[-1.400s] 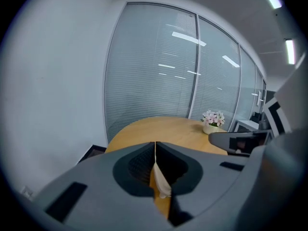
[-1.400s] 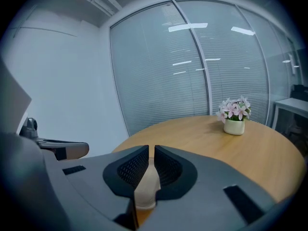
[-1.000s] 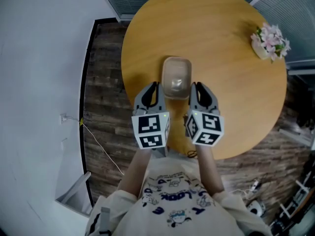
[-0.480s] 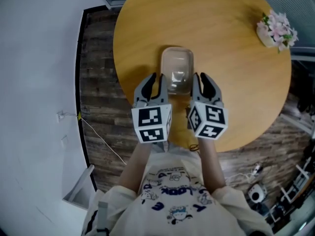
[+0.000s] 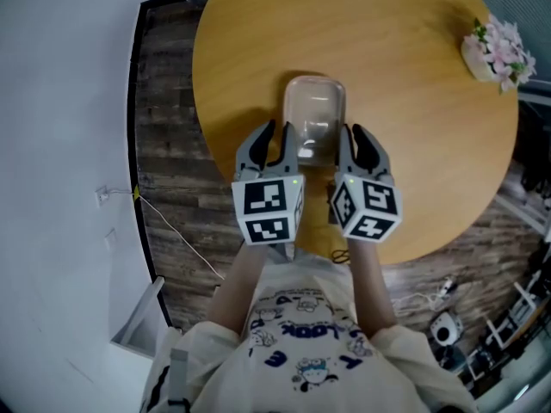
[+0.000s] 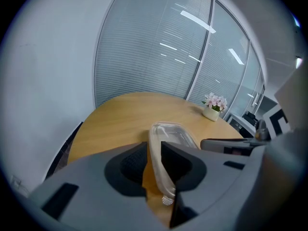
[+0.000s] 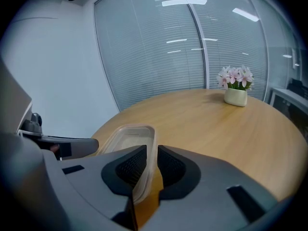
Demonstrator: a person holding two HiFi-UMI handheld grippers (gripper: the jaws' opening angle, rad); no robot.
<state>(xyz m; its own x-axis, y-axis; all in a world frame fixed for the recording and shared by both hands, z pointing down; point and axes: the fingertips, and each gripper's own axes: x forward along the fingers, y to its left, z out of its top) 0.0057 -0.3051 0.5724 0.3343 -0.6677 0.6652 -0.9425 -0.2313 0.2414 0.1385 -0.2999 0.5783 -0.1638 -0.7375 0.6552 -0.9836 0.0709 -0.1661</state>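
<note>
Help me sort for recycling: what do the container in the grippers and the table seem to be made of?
The container is probably thin clear plastic with a glossy finish: the tabletop shows through its walls and light glints on it. The table is wood or wood-look laminate, I cannot tell which: it has an even tan colour and a smooth, low-sheen top.

Bench [image 5: 413, 101]: round, light wood top, extending ahead of the left tongs [image 5: 275, 136] and right tongs [image 5: 353, 136].
Flower pot [image 5: 497, 46]: white, pink blossoms, upright on the bench near its rim, well ahead and to the right of the right tongs.
Floor [image 5: 168, 144]: dark planks, left of the left tongs.
Cable [image 5: 176, 252]: thin, pale, lying on the floor behind and left of the left tongs.
Glass wall [image 7: 159, 57]: slatted blinds, beyond the bench.
</note>
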